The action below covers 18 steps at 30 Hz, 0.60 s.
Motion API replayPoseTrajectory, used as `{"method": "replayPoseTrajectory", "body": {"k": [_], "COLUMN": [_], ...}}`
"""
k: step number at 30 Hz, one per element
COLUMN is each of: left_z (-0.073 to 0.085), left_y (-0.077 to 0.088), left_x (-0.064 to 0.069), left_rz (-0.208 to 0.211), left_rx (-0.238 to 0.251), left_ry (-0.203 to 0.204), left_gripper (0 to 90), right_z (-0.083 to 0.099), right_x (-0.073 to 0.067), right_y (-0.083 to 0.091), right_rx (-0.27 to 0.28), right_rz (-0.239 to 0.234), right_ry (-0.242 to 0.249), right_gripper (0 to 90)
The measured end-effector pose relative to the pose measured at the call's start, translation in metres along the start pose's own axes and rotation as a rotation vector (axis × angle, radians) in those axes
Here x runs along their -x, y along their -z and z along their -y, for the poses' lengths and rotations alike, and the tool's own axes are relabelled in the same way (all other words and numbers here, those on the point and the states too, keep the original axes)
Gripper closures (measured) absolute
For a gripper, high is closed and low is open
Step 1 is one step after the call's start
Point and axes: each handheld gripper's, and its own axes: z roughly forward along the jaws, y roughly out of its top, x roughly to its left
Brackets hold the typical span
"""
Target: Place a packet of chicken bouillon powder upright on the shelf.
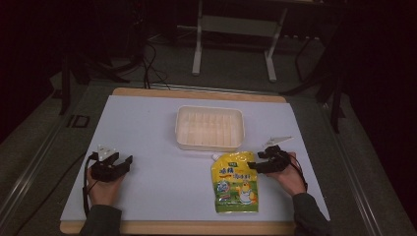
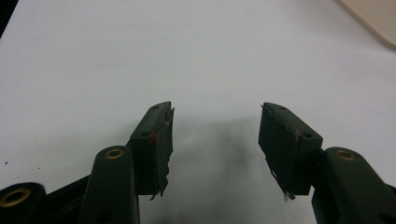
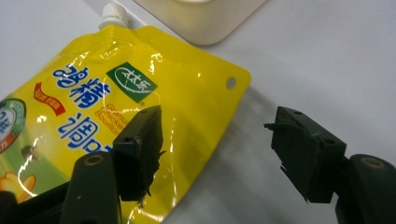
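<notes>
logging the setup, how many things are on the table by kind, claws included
Pouches: 1, the yellow spouted pouch, lying flat.
Trays: 1, the white tray, nothing in it.
Claws: 2, the left claw and the right claw, both open; the right one sits at the pouch's upper edge.
Total: 4

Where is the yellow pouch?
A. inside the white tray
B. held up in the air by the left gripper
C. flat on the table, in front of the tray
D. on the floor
C: the pouch lies flat on the table, on the person's side of the empty tray, with the open right gripper at its edge.
</notes>
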Motion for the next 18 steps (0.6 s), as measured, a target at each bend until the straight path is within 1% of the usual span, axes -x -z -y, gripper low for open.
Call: {"method": "replayPoseTrajectory", "body": {"k": [5,6,7,14,18], "left_z": [0.000,0.000,0.000,0.000,0.000], "left_y": [0.000,0.000,0.000,0.000,0.000], "left_x": [0.001,0.001,0.001,0.001,0.001], "left_rz": [-0.005,-0.006,-0.004,-0.005,-0.005], "left_rx": [-0.002,-0.001,-0.001,-0.003,-0.003], "left_ry": [-0.001,-0.001,-0.001,-0.002,-0.001], "left_gripper": [43.1,42.9,42.9,42.6,42.4], "right_z": [-0.004,-0.004,-0.005,-0.009,-0.010], "right_x": [-0.001,0.000,0.000,0.003,0.003], "right_y": [-0.008,-0.010,-0.011,-0.022,-0.026], "right_rx": [0.006,0.005,0.003,-0.015,-0.014], "right_rz": [-0.013,-0.018,-0.015,-0.039,-0.070], "right_ry": [-0.002,-0.009,-0.011,-0.019,-0.028], "right_gripper": [32.0,31.8,31.8,31.1,34.4]}}
